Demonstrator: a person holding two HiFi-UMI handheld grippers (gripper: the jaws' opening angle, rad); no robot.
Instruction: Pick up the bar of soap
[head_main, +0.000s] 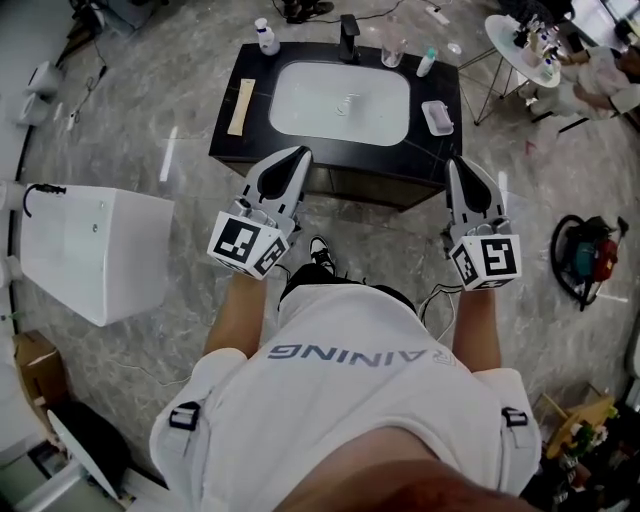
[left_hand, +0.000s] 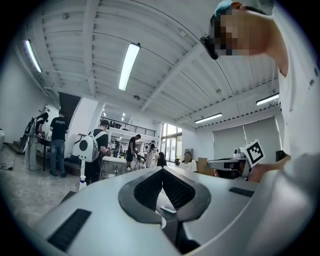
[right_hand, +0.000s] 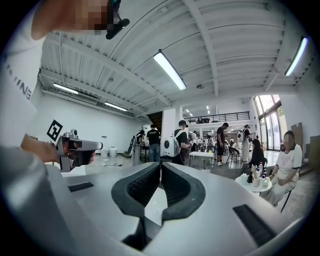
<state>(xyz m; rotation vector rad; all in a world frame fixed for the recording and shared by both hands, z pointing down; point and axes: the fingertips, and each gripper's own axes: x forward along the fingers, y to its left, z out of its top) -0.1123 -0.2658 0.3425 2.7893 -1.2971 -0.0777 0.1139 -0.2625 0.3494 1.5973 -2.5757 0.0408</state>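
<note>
Task not yet begun. The left gripper (head_main: 297, 153) and right gripper (head_main: 457, 165) are held clenched and empty, short of the counter (head_main: 262, 140). The bar of soap (head_main: 437, 117) lies untouched in its dish, ahead of the right gripper. Approach, grasp and lift remain.

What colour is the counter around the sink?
Black. The counter around the white sink shows best in the head view.
</note>
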